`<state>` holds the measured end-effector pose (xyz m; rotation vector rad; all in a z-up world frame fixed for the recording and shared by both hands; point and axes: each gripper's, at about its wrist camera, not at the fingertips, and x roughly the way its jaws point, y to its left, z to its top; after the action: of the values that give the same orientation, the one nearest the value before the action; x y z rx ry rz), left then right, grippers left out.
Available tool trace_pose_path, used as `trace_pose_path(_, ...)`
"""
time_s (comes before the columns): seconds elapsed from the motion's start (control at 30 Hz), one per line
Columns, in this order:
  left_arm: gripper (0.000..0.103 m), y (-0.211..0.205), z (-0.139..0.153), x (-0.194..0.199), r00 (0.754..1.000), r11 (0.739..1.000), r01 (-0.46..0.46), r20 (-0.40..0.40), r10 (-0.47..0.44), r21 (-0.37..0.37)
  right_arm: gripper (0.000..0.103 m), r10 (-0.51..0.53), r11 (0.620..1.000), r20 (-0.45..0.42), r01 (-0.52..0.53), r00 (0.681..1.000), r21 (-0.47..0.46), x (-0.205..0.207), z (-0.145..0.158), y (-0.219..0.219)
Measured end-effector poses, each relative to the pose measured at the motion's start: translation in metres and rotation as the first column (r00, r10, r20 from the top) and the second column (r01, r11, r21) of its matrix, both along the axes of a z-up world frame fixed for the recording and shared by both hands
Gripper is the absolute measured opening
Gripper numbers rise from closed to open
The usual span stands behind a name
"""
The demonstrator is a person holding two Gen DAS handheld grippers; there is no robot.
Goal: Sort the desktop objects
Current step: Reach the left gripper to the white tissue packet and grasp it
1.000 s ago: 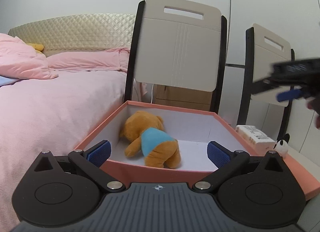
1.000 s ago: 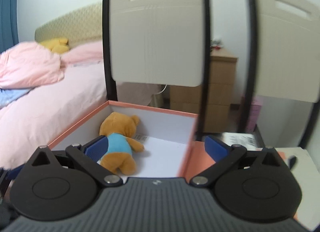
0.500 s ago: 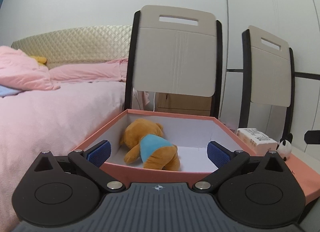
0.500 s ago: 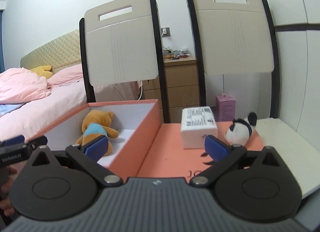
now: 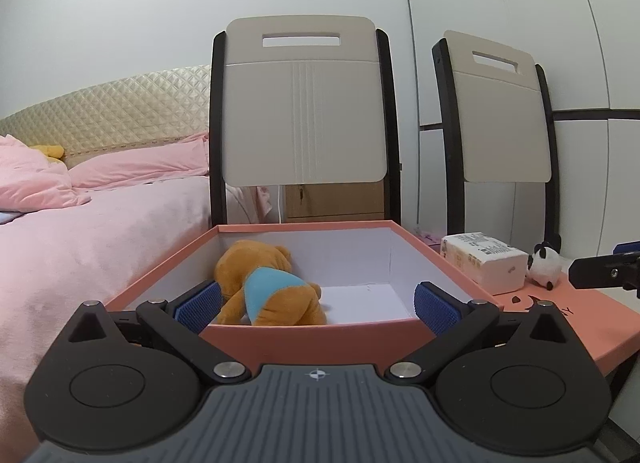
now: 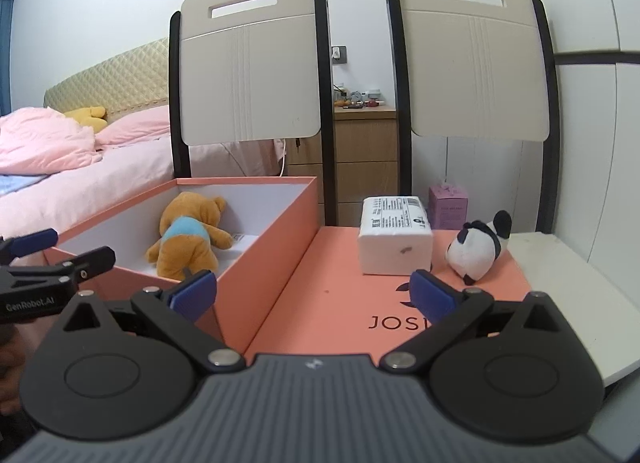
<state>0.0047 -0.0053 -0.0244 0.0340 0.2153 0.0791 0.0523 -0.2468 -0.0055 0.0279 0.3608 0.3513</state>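
Note:
A brown teddy bear in a blue shirt (image 5: 272, 289) (image 6: 188, 235) lies inside the open salmon box (image 5: 312, 333) (image 6: 276, 231). A white tissue pack (image 6: 394, 239) (image 5: 486, 265) and a small panda plush (image 6: 478, 247) (image 5: 544, 265) rest on the salmon lid (image 6: 332, 303) to the right of the box. My left gripper (image 5: 316, 305) is open and empty at the box's near wall. My right gripper (image 6: 312, 293) is open and empty, low over the lid, short of the tissue pack.
Two folding chairs (image 6: 250, 71) (image 6: 472, 59) stand behind the table. A pink bed (image 5: 80, 231) lies to the left. A wooden nightstand (image 6: 366, 159) and a small purple box (image 6: 448, 207) are behind. The white table edge (image 6: 560, 263) is at right.
My right gripper has swung right, from over the box to over the lid, facing the tissue pack and panda. My left gripper has stayed at the box's near wall, tilting slightly.

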Motion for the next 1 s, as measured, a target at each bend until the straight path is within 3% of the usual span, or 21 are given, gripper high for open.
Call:
trace_pose_path(0.2,0.103,-0.003,0.001,0.001,0.999,0.998,0.017,-0.027,-0.019,-0.068,0.103,-0.033,0.999,0.011,0.032,0.999,0.028,-0.006,0.004,-0.014)
trace_pose_path(0.53,0.103,-0.055,0.02,0.014,0.996,0.996,0.079,0.046,-0.077,-0.052,0.103,-0.093,0.991,0.022,0.09,0.995,0.103,-0.02,0.01,-0.049)
trace_pose_path(0.73,0.103,-0.124,0.024,0.05,0.98,0.981,0.193,0.048,-0.191,-0.027,0.103,-0.125,0.985,0.009,0.123,0.992,0.123,-0.035,0.009,-0.081)
trace_pose_path(1.0,0.103,-0.199,0.002,0.132,0.986,0.984,0.169,-0.009,-0.169,-0.05,0.103,-0.153,0.982,-0.045,0.157,0.987,0.102,-0.049,0.0,-0.115)
